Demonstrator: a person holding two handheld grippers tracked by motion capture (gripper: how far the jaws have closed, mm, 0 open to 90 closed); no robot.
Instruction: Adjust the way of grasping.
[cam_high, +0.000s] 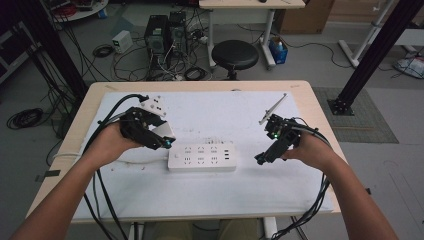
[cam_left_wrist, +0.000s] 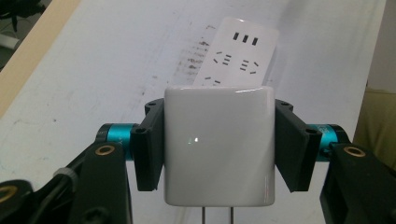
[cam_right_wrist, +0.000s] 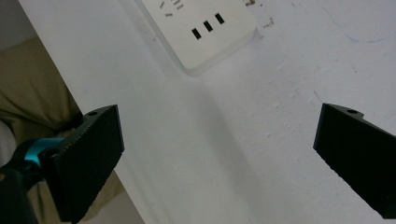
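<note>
Left hand-held gripper (cam_left_wrist: 218, 154) clamps a white plug adapter (cam_left_wrist: 218, 144) just short of the power strip (cam_left_wrist: 238, 56); right hand-held gripper (cam_right_wrist: 215, 163) gapes.

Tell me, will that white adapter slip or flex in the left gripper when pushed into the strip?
The adapter looks like a rigid block, so it probably won't flex. Its glossy faces could slide in the left gripper, though both jaws press flat sides. The power strip lies loose and may skid.

power strip (cam_high: 201, 158): 1 | white plug adapter (cam_left_wrist: 218, 144): 1 | tools: 2 | surface (cam_high: 210, 112): 1 | stool (cam_high: 234, 54): 1
</note>
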